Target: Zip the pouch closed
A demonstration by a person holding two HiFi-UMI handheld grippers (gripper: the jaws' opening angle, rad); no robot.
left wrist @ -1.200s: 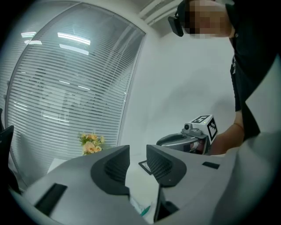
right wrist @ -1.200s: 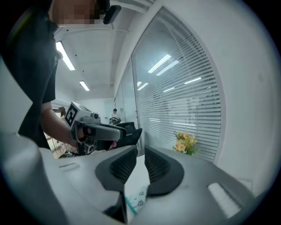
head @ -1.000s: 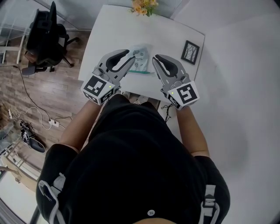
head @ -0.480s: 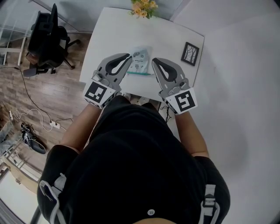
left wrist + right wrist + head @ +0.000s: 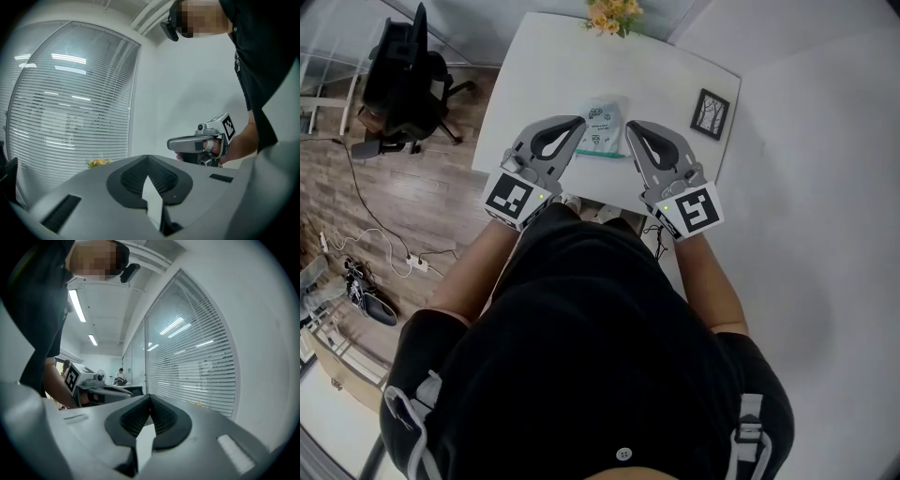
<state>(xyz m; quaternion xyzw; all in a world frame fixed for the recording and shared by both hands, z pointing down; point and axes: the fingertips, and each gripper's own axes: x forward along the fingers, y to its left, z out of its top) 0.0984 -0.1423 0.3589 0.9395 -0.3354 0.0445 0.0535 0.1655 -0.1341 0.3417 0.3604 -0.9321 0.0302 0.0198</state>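
1. The pouch [image 5: 600, 124] is pale with small printed pictures and has a teal zip strip along its near side. It lies flat about midway between the left and right edges of the white table [image 5: 534, 75].
2. The left gripper [image 5: 579, 122] is held with its tips just beside the pouch's left side. Its jaws have just been closing and are now pressed together with nothing between them.
3. The right gripper [image 5: 630, 127] has its tips just beside the pouch's right side. Its jaws are also pressed together on nothing.
4. Whether either tip touches the pouch cannot be told.
5. Yellow flowers [image 5: 609, 14] stand at the table's far edge, and a small framed picture [image 5: 709, 112] lies near its right edge.
6. A black office chair [image 5: 403, 84] stands on the wooden floor [image 5: 412, 206] beyond the table's left edge.
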